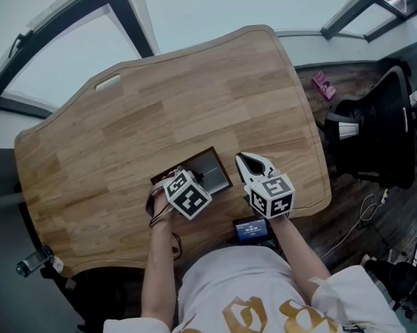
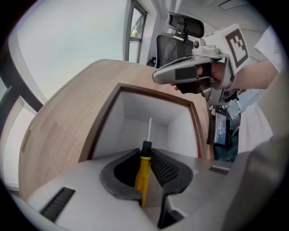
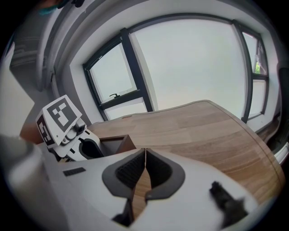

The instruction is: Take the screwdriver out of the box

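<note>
At the left, the left tongs [image 2: 145, 155] are closed on the screwdriver [image 2: 144, 171]. Their ribbed pads pinch the yellow handle just below its black collar, and the thin metal shaft sticks out ahead of them into the open box [image 2: 133, 113]. The tip shows against the box's white back wall (I cannot tell whether it touches the floor of the box). The tool is gripped, then, but not yet clear of the brown rim.

It looks like a light, stiff thing. I judge the smooth plastic handle to be the only sensible place to hold it, since the shaft is too thin and slick for these pads. With a pinch this near one end, the tool could swing between the pads if the tip catches a wall, so a straight lift along the shaft seems safest.

The head view shows the left forearm reaching out from the body, with the marker cube over the box's near edge and the tongs pointing steeply down into it.

Further right, the right tongs [image 3: 145, 155] are pressed together with nothing between them; only the wood of the tabletop [image 3: 203, 131] shows through the slit. They hang at a shallower slant over the tabletop, just beside the box's right edge, and take no part in the grip.
</note>
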Motion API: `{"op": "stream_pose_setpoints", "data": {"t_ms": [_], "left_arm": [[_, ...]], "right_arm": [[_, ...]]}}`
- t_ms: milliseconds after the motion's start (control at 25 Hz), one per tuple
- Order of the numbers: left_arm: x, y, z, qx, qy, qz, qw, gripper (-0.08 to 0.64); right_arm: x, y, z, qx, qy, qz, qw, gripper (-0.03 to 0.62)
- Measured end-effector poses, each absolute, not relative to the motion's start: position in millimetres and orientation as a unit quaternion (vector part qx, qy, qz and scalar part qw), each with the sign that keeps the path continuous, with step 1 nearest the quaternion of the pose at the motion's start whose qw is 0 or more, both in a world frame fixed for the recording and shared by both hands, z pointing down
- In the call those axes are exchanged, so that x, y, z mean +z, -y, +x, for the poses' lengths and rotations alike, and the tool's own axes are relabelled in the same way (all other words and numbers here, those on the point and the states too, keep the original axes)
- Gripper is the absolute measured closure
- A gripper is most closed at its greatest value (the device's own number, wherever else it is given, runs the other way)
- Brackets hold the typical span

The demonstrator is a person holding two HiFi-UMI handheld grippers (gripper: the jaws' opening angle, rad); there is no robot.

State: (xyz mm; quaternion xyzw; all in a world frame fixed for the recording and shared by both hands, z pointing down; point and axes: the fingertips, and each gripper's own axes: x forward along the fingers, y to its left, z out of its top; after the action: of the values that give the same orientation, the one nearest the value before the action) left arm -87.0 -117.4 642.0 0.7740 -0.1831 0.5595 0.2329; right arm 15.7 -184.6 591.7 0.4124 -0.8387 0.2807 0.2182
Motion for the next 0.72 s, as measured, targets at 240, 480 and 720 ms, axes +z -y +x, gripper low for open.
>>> {"op": "stream_pose_setpoints", "data": {"t_ms": [240,480,720], "left_arm": [[627,122,-92,0.535,0.214,0.781,0.242,0.48],[618,119,-95,0.52,0.229,0.787,0.243,0.48],[609,119,-95,0.493,0.253,0.795,0.247,0.48]], "right_arm": [[581,179,17,0.273,0.841,0.416,0.211,0.56],[572,172,18,0.265,0.843,0.421,0.206,0.56],[559,171,13,0.246,0.849,0.421,0.202,0.56]]}}
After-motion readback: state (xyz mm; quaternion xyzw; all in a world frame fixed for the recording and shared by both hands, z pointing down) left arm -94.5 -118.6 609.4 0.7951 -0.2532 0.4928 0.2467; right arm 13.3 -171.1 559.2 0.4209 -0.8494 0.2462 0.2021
